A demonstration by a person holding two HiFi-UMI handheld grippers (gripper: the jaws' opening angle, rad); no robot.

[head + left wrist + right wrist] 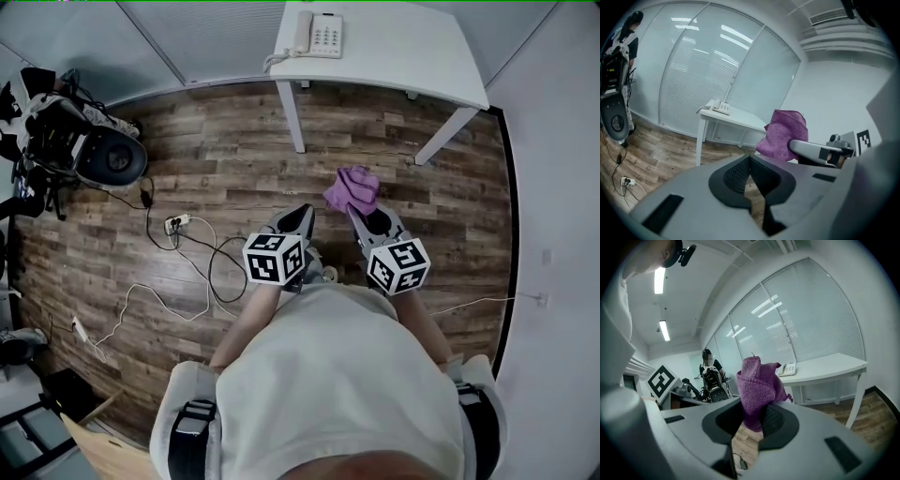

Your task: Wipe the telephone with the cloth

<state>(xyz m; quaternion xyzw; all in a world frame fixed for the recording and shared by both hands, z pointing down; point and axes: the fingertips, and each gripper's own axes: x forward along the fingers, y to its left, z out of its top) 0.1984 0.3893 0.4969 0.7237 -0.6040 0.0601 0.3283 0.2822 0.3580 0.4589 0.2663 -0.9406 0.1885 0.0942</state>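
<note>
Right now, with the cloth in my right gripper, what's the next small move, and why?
Probably step toward the white table: the right gripper is shut on the purple cloth, but the telephone on that table looks well out of reach.

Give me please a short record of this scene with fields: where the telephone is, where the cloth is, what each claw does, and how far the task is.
telephone: white, at the left end of the white table, untouched
cloth: purple, bunched, sticking up out of the right claw
right claw: shut on the cloth
left claw: shut, nothing between its jaws
task state: wiping not yet begun; both claws are over the wooden floor, apart from the table
</note>
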